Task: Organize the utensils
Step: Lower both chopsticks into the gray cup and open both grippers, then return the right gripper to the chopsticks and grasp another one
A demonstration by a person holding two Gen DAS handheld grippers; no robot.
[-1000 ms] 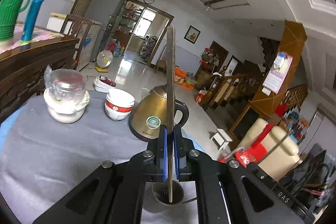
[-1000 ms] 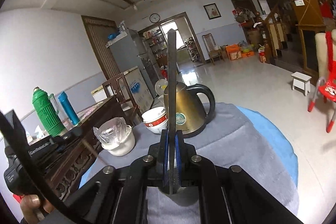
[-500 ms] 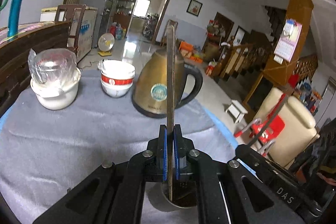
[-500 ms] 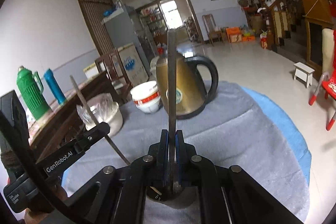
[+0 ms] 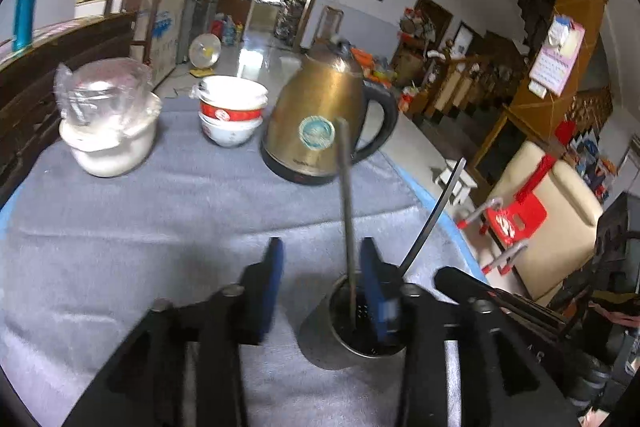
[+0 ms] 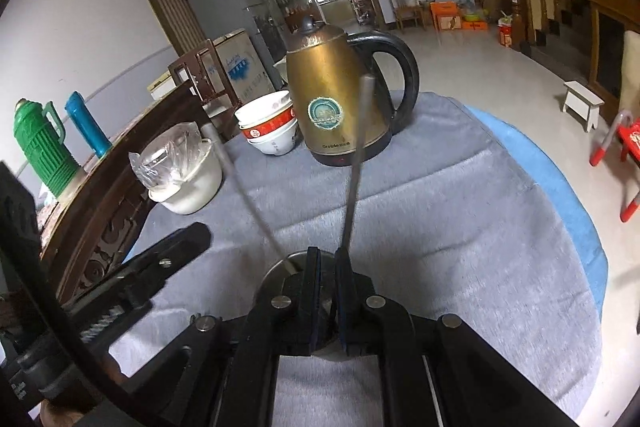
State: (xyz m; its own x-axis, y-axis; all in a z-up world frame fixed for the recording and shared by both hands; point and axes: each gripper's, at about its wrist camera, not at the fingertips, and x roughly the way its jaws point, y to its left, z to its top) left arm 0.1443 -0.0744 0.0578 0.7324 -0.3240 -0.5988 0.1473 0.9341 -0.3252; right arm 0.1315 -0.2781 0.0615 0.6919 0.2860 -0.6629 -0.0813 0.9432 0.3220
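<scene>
Since a second ago both tools have dropped toward the cup [image 5: 320, 327], and the kettle [image 5: 324, 123] now fills more of each view. The left gripper [image 5: 320, 251], clamped then, is opening. The first stick [image 5: 346, 207] stands between its blue pads, free of both.

The right gripper [image 6: 326, 255] is all but closed. The second stick [image 6: 356, 167] lies against its right-hand finger, and I can't tell whether the pads pinch it.

My count: two metal sticks, one steel cup, one kettle, two stacked bowls [image 5: 230, 111], one white pot [image 5: 108, 147] under plastic, and two flasks, one green [image 6: 40, 143] and one blue [image 6: 88, 125]. All but the flasks sit on the grey cloth [image 5: 160, 227].

Both sticks have their lower ends in the cup. The first stands almost upright, its top toward the kettle. In the left view the second leans up and to the right.
</scene>
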